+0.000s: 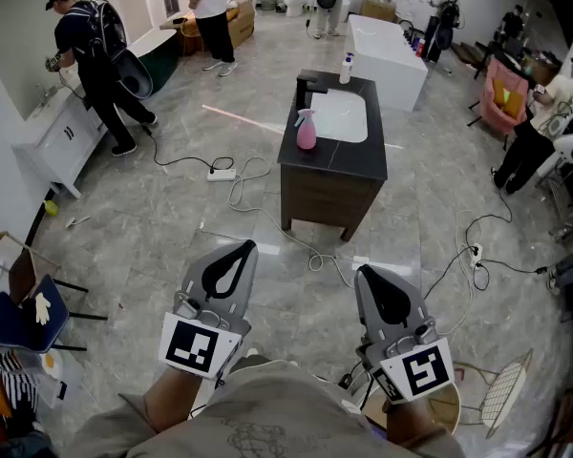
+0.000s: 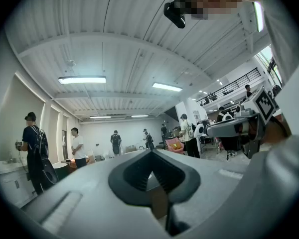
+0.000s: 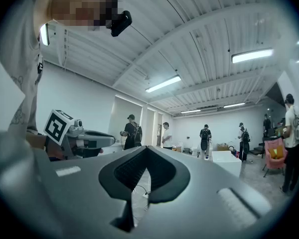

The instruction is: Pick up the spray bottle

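I hold 2 grippers low in the frame, my left gripper [image 1: 244, 247] left of centre and my right gripper [image 1: 364, 272] right of centre. Both have their jaws pressed together on nothing. The pink spray bottle [image 1: 307, 130] stands upright on the dark cabinet [image 1: 355, 163] at upper centre, well apart from both.

Dark vanity top [image 1: 361, 163] ahead of me, cabinet standing on grey tiled floor [image 1: 162, 241]. On top: white sink basin [image 1: 344, 113] set in middle, pink spray bottle [image 1: 307, 130] upright at basin's left edge, black faucet [image 1: 311, 86] at back-left, small white bottle [image 1: 346, 68] at back edge. Floor left of cabinet: white power strip [image 1: 222, 174], loose cables [image 1: 251, 187].
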Motion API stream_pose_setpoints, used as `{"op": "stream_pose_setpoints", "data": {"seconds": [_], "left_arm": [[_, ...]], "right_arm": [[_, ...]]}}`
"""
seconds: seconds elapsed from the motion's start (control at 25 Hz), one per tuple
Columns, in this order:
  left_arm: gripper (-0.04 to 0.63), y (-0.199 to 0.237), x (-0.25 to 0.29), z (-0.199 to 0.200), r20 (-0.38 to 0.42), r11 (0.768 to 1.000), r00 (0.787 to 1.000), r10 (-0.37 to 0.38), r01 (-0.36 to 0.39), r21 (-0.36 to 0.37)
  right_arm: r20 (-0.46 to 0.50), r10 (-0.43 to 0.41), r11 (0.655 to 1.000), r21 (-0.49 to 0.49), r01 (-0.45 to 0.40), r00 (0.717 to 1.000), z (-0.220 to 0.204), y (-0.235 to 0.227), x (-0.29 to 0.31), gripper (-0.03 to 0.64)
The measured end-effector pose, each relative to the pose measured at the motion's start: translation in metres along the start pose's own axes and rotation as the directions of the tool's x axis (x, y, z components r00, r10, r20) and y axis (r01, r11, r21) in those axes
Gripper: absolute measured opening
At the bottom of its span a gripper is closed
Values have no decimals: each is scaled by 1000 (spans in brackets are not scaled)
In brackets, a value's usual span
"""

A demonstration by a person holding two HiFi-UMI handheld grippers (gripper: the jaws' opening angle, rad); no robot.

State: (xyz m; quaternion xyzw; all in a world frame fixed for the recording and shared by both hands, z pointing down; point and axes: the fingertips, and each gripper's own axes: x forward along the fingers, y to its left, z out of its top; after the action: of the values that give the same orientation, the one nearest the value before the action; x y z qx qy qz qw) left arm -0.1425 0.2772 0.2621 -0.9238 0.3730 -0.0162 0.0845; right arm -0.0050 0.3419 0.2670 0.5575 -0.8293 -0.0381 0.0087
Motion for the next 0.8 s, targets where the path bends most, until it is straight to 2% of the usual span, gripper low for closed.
{"op": "stream_pose_setpoints", "data": {"seconds": [0.2, 0.4, 0.56, 0.8], "left_arm": [[1, -5, -6, 5, 5, 1000, 1000, -7, 7, 0], [0, -9, -10, 5, 2, 1000, 1000, -9, 9, -2], [0, -14, -13, 3, -9, 1000, 1000, -9, 9, -4], [0, -24, -16, -4, -13, 1000, 1000, -9, 9, -4]], "right_arm": [[18, 7, 1000, 22, -8, 1000, 6, 6, -4, 28], [-14, -17, 999, 45, 18, 1000, 2, 6, -6, 28], [9, -4, 998, 61, 3, 1000, 1, 6, -12, 28], [9, -11, 998, 54, 10, 1000, -9, 3, -21, 28]]}}
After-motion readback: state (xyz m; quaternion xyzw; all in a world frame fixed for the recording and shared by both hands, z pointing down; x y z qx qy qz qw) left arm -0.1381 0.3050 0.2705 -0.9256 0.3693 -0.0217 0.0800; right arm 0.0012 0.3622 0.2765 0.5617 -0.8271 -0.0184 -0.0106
